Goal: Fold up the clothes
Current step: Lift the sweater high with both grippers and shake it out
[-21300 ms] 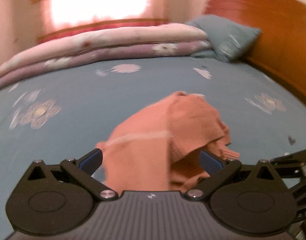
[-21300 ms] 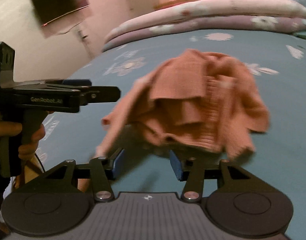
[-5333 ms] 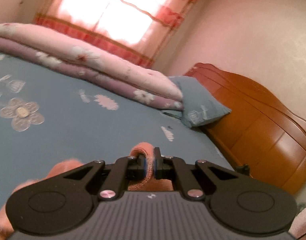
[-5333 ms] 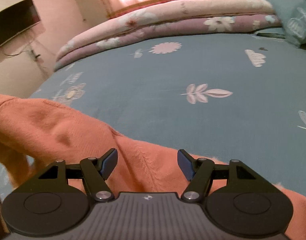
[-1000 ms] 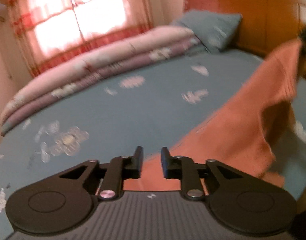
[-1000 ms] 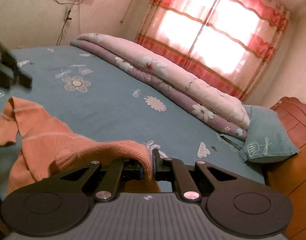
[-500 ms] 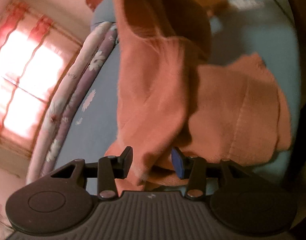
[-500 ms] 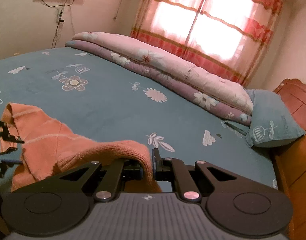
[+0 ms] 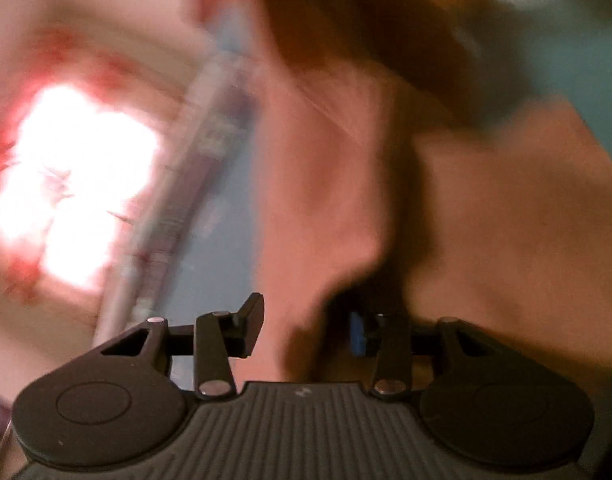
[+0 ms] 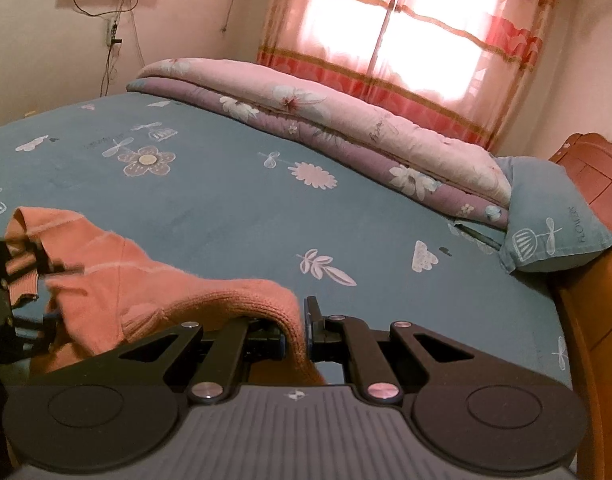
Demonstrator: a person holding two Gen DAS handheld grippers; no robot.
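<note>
The orange knitted sweater is lying partly on the blue flower-printed bedsheet, draping leftward from the right gripper, which is clamping a ribbed fold of it between clenched jaws. The left gripper is closing its jaws around a hanging fold of the same sweater; the pads are not yet pressing it, and this view is blurring. Beyond the right gripper a rolled pink and purple floral quilt is lying, with a blue pillow to its right.
</note>
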